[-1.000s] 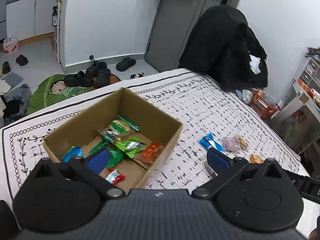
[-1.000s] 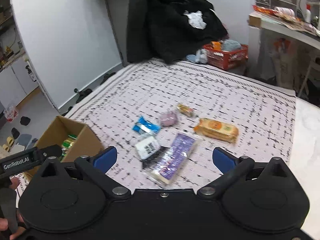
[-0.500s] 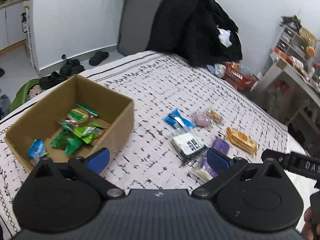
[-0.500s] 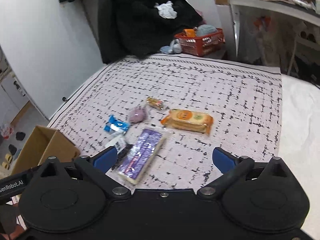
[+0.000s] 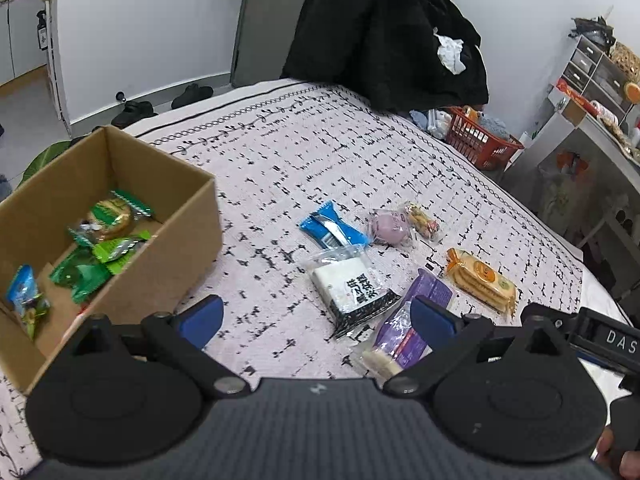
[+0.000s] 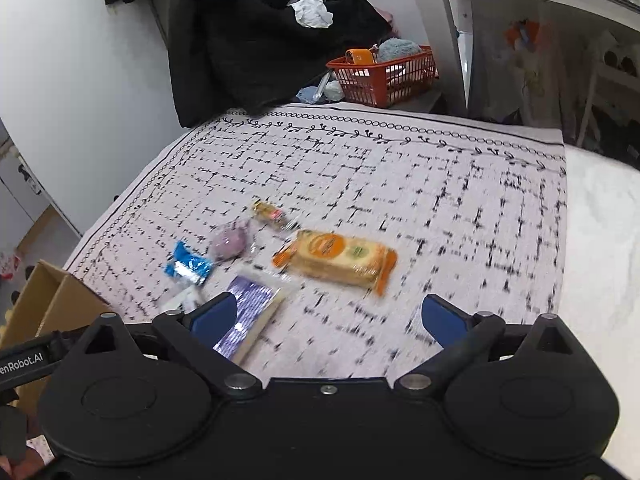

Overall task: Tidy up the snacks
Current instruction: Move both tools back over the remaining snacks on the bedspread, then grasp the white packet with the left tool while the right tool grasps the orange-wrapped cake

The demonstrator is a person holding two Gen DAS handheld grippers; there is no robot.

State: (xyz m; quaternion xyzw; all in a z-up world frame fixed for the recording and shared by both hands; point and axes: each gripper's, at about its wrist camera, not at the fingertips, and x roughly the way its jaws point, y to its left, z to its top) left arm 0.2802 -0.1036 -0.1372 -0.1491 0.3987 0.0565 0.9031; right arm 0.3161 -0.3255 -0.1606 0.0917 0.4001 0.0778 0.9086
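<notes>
Left wrist view only: cardboard box (image 5: 168, 240) interior, green-wrapped snacks (image 5: 102, 248) inside, blue packet (image 5: 24, 296) at near corner.

Right wrist view: only box corner; loose snacks blurred.

Loose on patterned cloth (image 5: 280, 152) right of box: blue wrapper (image 5: 332, 230), pink sweet (image 5: 388, 226), white black-lettered pack (image 5: 352, 286), purple wafer pack (image 5: 404, 328), orange cracker pack (image 6: 340, 260), long axis running left-right.

Left gripper (image 5: 316, 318): jaws wide, empty, above cloth.

Right gripper (image 6: 326, 318): jaws wide, empty.
</notes>
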